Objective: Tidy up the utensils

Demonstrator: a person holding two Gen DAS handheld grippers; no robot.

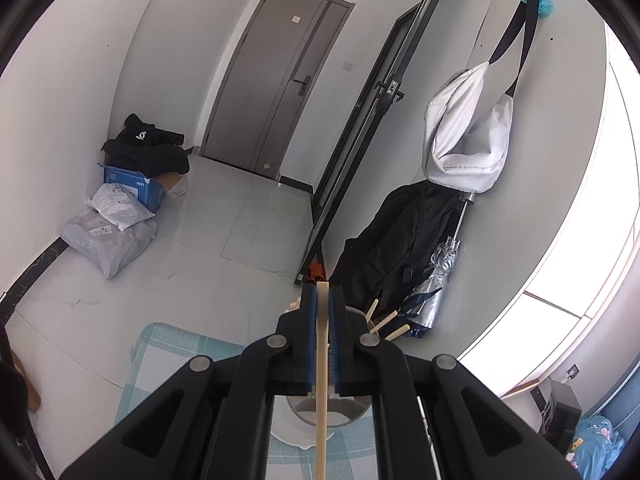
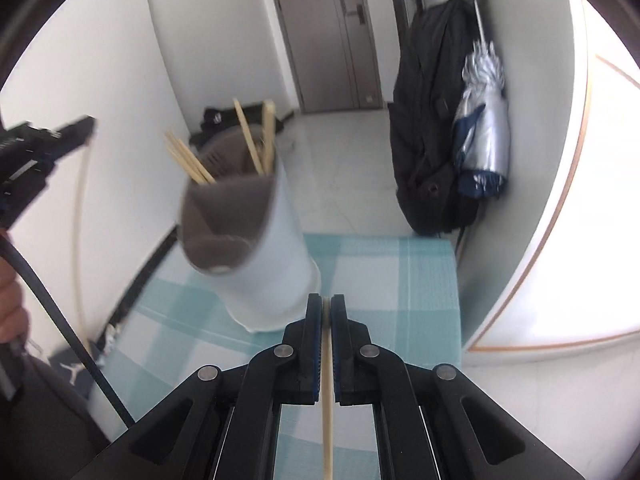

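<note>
Utensil holder [image 2: 256, 240]: white cylinder with a grey slotted insert, upright on the teal-checked tablecloth [image 2: 392, 280], toward its far left part. Several chopsticks already stand in the holder [image 2: 256, 140], leaning out of the grey insert in two bunches. Right gripper [image 2: 326, 304] hovers just this side of the holder's base, jaws pinched closed on a single chopstick [image 2: 327, 400] that runs lengthwise between the pads and back toward the camera. Left gripper [image 1: 323, 294] sits above the holder; its rim and grey insert show under the jaws, and three stick ends poke up just right of them. It too is clamped on one chopstick [image 1: 322, 380], held along the finger line. In the right wrist view the left gripper shows left of the holder, its stick hanging down, blurred. Beyond the holder: grey door [image 1: 276, 80], dark coat [image 2: 428, 120] and folded silver umbrella [image 2: 484, 128] by the wall. Step in hand, as I read it: carrying two sticks to the holder. Next move likely needs each stick tipped point-down over an open part of the insert, clear of the leaning sticks, then let go.
</note>
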